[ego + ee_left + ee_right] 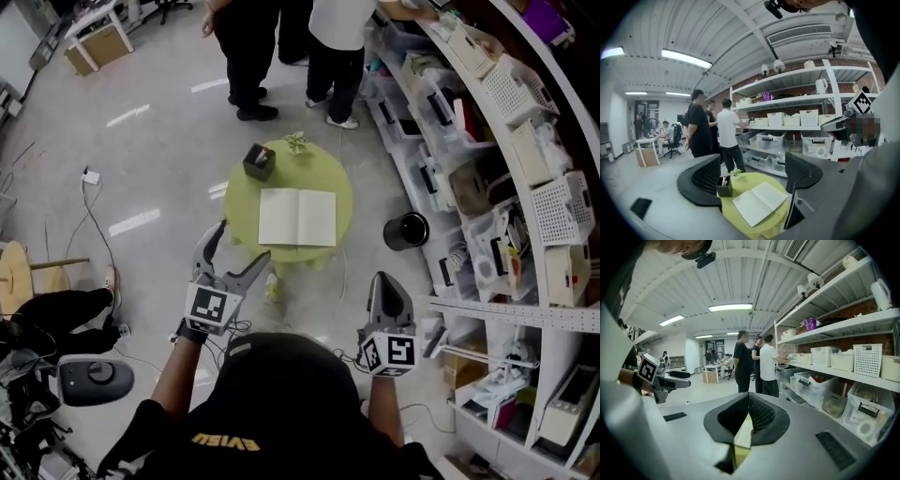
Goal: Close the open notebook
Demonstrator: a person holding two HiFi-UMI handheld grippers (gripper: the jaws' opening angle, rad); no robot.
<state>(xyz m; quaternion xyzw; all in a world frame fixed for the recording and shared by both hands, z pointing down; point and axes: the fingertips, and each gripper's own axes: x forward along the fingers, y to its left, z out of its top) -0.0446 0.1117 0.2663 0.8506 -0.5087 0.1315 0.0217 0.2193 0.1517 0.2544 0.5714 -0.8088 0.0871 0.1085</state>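
Notebook (297, 217) lies open, well ahead of the left gripper (244, 241), jaws parted, and right gripper (387, 281), jaws closed.

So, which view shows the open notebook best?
The head view: the whole notebook lies open, seen from above. The left gripper view shows it obliquely between its jaws; the right gripper view, hardly any.

A glossy pale grey floor (159, 112) throws back the ceiling lamps. On it stands a small round table (330, 183) under a yellow-green cover, with a black cylindrical bin (405, 231) near it at the foot of the shelves. White shelving (525, 314) loaded with clear bins and white baskets runs along the right side against a red brick wall (792, 89), and overhead a white ribbed ceiling (670, 28) carries long tube lights (686, 58) and an air unit (799, 33).
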